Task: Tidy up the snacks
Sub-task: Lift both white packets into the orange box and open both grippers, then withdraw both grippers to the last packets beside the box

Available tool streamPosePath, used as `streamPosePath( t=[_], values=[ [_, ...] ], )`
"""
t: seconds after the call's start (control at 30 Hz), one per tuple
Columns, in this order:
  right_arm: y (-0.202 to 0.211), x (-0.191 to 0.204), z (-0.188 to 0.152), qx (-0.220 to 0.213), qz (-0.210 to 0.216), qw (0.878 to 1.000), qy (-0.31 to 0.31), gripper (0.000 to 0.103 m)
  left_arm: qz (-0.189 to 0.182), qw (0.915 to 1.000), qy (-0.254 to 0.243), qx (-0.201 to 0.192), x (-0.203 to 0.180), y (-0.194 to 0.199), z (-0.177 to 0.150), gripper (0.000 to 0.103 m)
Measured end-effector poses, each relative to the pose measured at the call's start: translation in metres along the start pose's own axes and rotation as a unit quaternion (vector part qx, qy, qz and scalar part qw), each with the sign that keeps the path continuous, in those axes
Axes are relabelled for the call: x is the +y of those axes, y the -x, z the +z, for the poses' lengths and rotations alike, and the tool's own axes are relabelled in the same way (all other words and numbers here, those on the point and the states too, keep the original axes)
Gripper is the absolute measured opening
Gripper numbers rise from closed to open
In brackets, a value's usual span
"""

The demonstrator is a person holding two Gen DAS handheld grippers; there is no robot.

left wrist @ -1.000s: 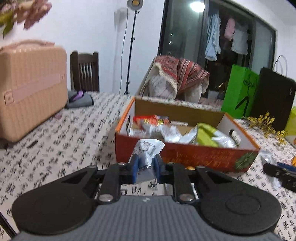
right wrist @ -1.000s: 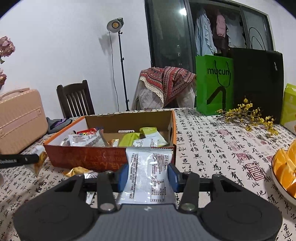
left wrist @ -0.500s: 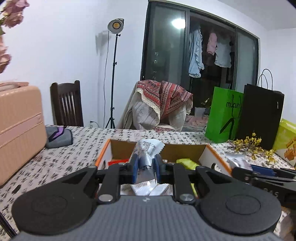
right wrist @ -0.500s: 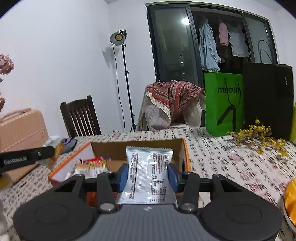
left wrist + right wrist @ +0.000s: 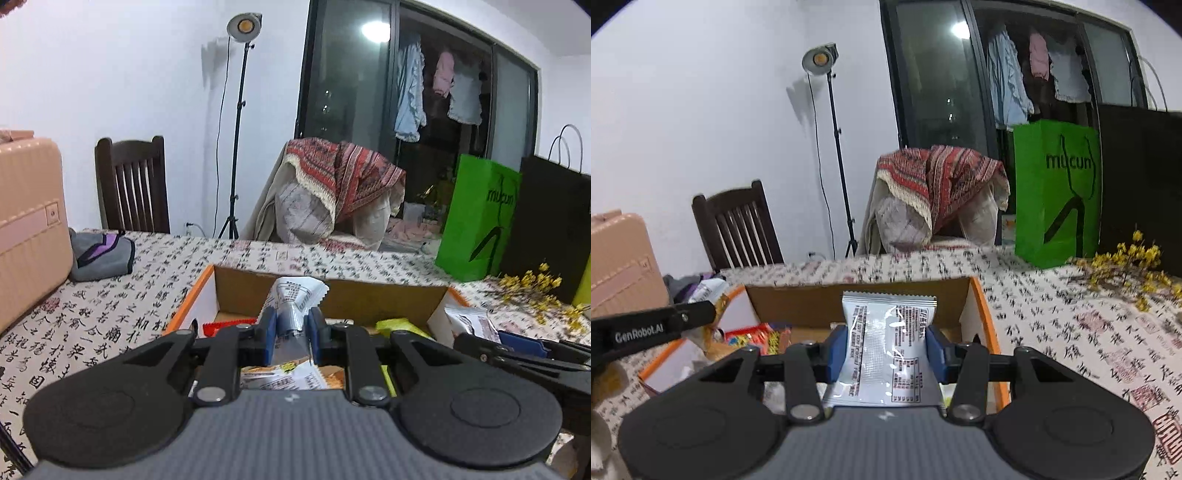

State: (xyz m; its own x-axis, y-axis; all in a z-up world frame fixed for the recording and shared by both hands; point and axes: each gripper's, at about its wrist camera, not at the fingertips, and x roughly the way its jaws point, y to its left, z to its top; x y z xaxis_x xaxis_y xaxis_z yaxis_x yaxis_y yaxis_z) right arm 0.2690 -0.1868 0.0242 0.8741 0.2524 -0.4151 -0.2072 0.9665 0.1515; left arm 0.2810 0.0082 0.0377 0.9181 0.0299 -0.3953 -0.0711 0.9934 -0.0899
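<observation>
An open cardboard box with orange edges (image 5: 192, 295) (image 5: 982, 314) sits on the patterned tablecloth and holds several snack packets. My left gripper (image 5: 290, 332) is shut on a crumpled silver snack packet (image 5: 295, 299) and holds it over the box's near left part. My right gripper (image 5: 886, 350) is shut on a flat silver snack packet (image 5: 886, 347) and holds it above the box's near right part. The right gripper also shows at the right of the left wrist view (image 5: 517, 354), and the left gripper at the left of the right wrist view (image 5: 646, 328).
A pink suitcase (image 5: 26, 229) and a grey pouch (image 5: 99, 254) lie at the left. A green bag (image 5: 1056, 192), a black bag (image 5: 1141, 184) and yellow flowers (image 5: 1134, 266) stand at the right. Chairs stand behind the table.
Both grippers have risen and moved forward, from in front of the box to above it, each still holding its packet. The views have tilted up toward the room.
</observation>
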Motion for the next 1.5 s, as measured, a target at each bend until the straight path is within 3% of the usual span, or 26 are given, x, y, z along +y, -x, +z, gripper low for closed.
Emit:
streamPosePath(
  t=[0.13, 0.23, 0.27, 0.3, 0.33, 0.37, 0.4, 0.43, 0.97, 1.2, 1.5],
  values=[
    [-0.006, -0.004, -0.002, 0.013, 0.01, 1.0, -0.001, 0.045, -0.005, 1.0, 0.0, 0.002, 0.004, -0.004, -0.005, 0.021],
    [-0.007, -0.002, -0.005, 0.017, 0.011, 1.0, 0.006, 0.047, -0.006, 0.9999, 0.0, -0.011, 0.004, 0.002, -0.007, 0.032],
    [-0.007, -0.002, -0.005, 0.018, 0.01, 1.0, 0.006, 0.048, -0.007, 0.9999, 0.001, -0.016, 0.005, 0.004, -0.007, 0.042],
    [-0.007, -0.002, -0.006, 0.018, 0.008, 1.0, 0.006, 0.053, -0.007, 0.9997, 0.004, -0.023, 0.006, 0.007, -0.007, 0.058],
    [-0.007, -0.003, -0.006, 0.019, 0.008, 1.0, 0.004, 0.069, -0.007, 0.9995, 0.01, -0.031, 0.008, 0.009, -0.008, 0.068],
    [-0.006, -0.003, -0.007, 0.019, 0.007, 1.0, 0.001, 0.089, -0.005, 0.9991, 0.016, -0.039, 0.009, 0.012, -0.008, 0.086],
    [-0.005, -0.005, -0.007, 0.016, 0.007, 1.0, -0.005, 0.095, 0.001, 0.9987, 0.023, -0.046, 0.012, 0.014, -0.008, 0.099],
    [-0.004, -0.006, -0.007, 0.012, 0.007, 1.0, -0.009, 0.1, 0.006, 0.9982, 0.03, -0.051, 0.014, 0.016, -0.008, 0.103],
    [0.012, -0.009, 0.001, 0.002, -0.001, 1.0, -0.018, 0.103, 0.004, 0.9961, 0.084, -0.027, 0.025, 0.03, 0.003, 0.103],
    [0.04, 0.001, 0.006, -0.006, -0.004, 1.0, -0.004, 0.103, 0.008, 0.9968, 0.075, -0.024, 0.034, 0.063, 0.0, 0.103],
    [0.07, 0.019, -0.012, 0.011, -0.001, 1.0, 0.009, 0.103, 0.018, 0.9982, 0.056, -0.009, 0.061, 0.098, -0.025, 0.103]
  ],
)
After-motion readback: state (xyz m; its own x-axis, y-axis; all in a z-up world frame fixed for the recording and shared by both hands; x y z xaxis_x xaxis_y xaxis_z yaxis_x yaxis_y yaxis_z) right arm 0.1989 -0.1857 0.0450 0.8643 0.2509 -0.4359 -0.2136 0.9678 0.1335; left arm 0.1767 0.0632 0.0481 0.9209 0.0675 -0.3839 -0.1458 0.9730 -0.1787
